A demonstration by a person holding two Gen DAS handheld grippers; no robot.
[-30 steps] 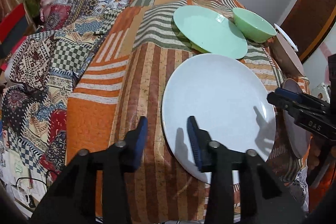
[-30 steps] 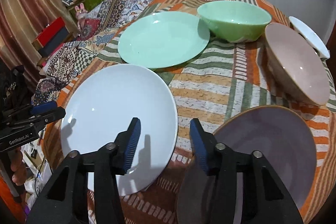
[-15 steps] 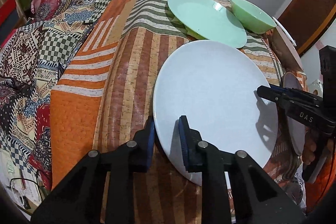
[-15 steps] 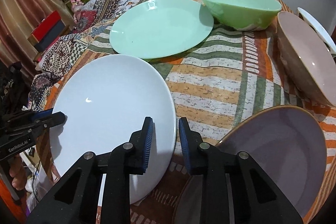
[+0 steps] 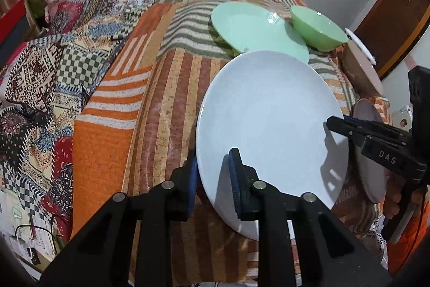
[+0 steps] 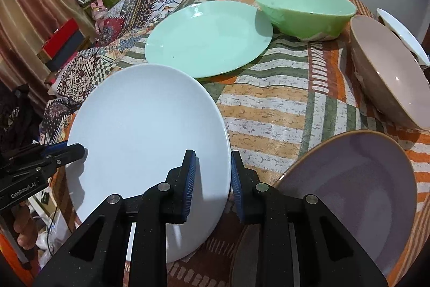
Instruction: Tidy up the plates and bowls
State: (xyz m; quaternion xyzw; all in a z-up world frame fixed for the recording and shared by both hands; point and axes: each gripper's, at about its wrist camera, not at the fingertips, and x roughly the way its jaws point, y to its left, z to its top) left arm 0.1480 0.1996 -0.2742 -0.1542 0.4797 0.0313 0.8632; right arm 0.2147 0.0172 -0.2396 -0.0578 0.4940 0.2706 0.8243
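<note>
A large white plate [image 5: 271,120] lies at the near edge of the patchwork-covered table [image 5: 150,88]. My left gripper [image 5: 213,163] is shut on its left rim, one pad under the edge and one on top. My right gripper [image 6: 212,163] is shut on the opposite rim of the white plate [image 6: 145,125]. Each gripper shows in the other's view: the right gripper [image 5: 338,125] and the left gripper [image 6: 75,149]. Behind the white plate sit a mint green plate [image 6: 209,39] and a green bowl [image 6: 303,12].
A pink bowl [image 6: 387,71] leans at the right, with a white dish [image 6: 403,31] behind it. A purple plate [image 6: 357,192] lies just right of my right gripper. Patterned quilts [image 5: 53,66] and cluttered shelves [image 6: 64,42] fill the left side.
Both grippers have closed from open onto the white plate's rim, one at each side. The hands have barely shifted.
</note>
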